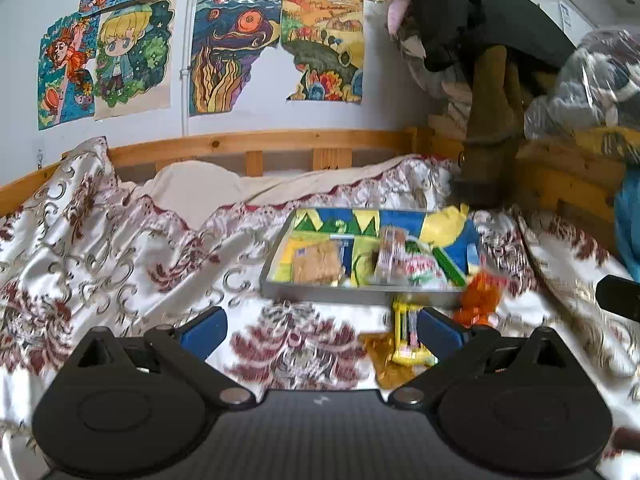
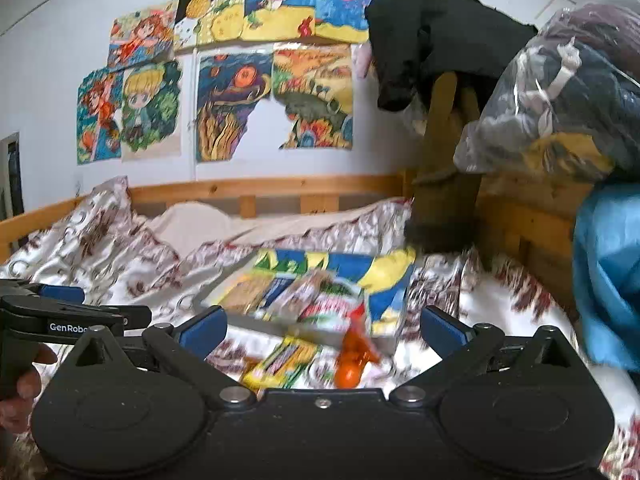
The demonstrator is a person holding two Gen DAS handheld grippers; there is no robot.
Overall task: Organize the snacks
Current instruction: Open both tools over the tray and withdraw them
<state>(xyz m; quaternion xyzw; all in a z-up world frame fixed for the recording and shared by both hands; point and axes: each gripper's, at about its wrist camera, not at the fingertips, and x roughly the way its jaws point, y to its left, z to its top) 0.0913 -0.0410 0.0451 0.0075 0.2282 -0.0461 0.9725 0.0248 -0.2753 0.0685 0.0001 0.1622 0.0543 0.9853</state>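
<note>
Orange packet [image 2: 354,354] loose on bed [image 1: 120,240] | both hand-held grippers [image 1: 320,330] [image 2: 322,330] apart, empty | risk: slippery quilt lets packet slide from closing jaws, missing tray [image 1: 276,276]

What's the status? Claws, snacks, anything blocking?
Both claws open, empty: left claw, right claw. Tray on the bed holds several packets; yellow packet and orange snack lie loose in front of it. Nothing blocking.

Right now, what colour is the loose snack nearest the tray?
Orange snack, clearest in the right wrist view.
</note>
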